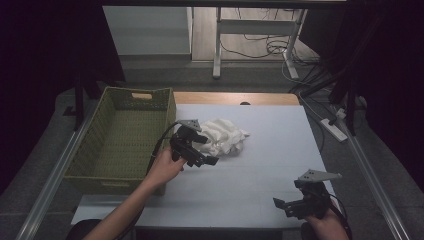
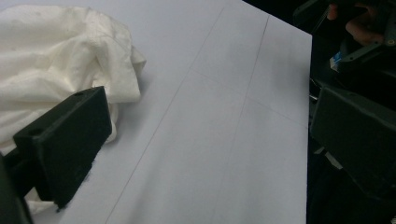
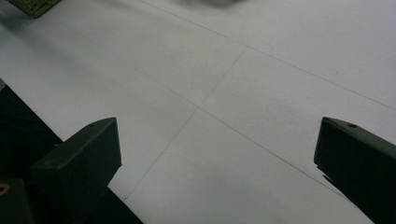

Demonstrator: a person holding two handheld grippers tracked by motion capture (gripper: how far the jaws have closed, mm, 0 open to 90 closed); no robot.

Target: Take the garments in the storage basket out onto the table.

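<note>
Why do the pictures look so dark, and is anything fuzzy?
High view: dim room, black edges, only the white cloth bright. Left gripper view: the cloth casts a soft shadow on the table. Right gripper view: the cloth at the top edge is blurred.

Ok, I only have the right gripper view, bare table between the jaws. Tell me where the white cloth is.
Observer: The white cloth lies crumpled near the middle of the table, well away from your right gripper at the near right corner.
Operator: Give me the left side.
Observer: The left gripper is beside the cloth with its jaws open. The cloth lies next to one jaw, not between them.
Operator: Now tell me where it could go.
Observer: A green woven basket stands at the table's left edge, close to the cloth, and looks empty.
</note>
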